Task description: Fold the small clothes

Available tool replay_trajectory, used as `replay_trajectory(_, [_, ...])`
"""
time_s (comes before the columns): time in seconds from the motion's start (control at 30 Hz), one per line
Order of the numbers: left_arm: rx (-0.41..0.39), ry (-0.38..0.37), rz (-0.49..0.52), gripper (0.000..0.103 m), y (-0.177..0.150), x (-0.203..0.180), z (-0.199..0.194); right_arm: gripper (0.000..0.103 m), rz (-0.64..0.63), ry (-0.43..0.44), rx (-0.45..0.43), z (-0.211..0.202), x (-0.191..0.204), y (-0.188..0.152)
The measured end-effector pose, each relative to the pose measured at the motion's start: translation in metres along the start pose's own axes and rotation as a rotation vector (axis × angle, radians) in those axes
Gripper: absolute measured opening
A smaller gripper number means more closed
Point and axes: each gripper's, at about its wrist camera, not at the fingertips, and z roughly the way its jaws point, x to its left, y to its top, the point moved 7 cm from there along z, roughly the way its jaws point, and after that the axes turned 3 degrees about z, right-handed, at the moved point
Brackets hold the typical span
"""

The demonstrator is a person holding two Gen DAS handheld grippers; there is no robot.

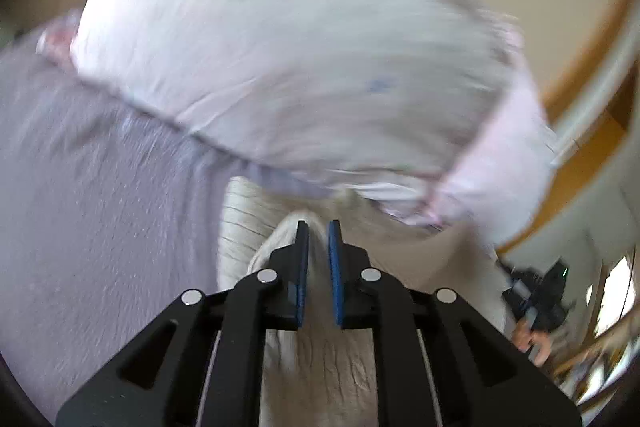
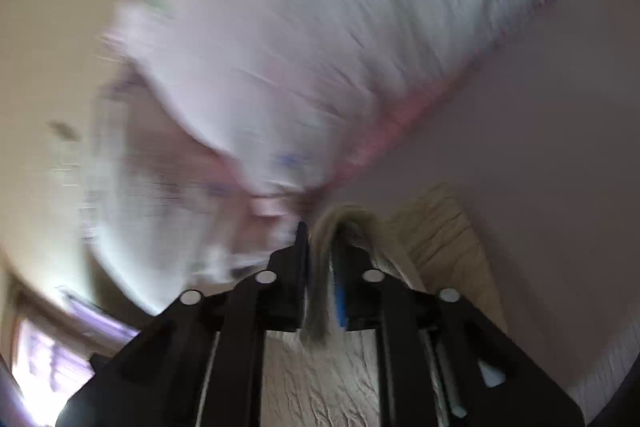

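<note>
Lavender bedsheet below; each hand-held gripper, left and right, pinches a cream ribbed garment; keep both edges level while folding.

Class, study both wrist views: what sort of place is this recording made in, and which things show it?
Probably a bedroom in a home. A large white pillow with coloured spots and a pink frilled edge lies on a lilac-grey bed sheet, and an orange wooden frame runs beside it. Both grippers pinch a cream ribbed knit garment.

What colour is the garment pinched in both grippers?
Cream-beige, ribbed-looking garment; sharpest in the left wrist view.
</note>
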Motion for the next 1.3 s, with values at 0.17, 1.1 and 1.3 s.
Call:
replay_trajectory(0.17, [-0.003,-0.003,-0.033,0.053,-0.008,0.019,-0.016,0.081,-0.050,0.060,-0.092,-0.010,0.000,-0.001])
replay_trajectory(1.1, [0.189,0.206,-0.096,0.055,-0.004,0.048,0.029,0.081,-0.168,0.149,-0.049,-0.017,0.016,-0.012])
replay_trajectory(1.3, [0.219,0.139,-0.042,0.053,-0.017,0.038,0.024,0.081,-0.179,0.151,-0.045,-0.016,0.019,-0.014])
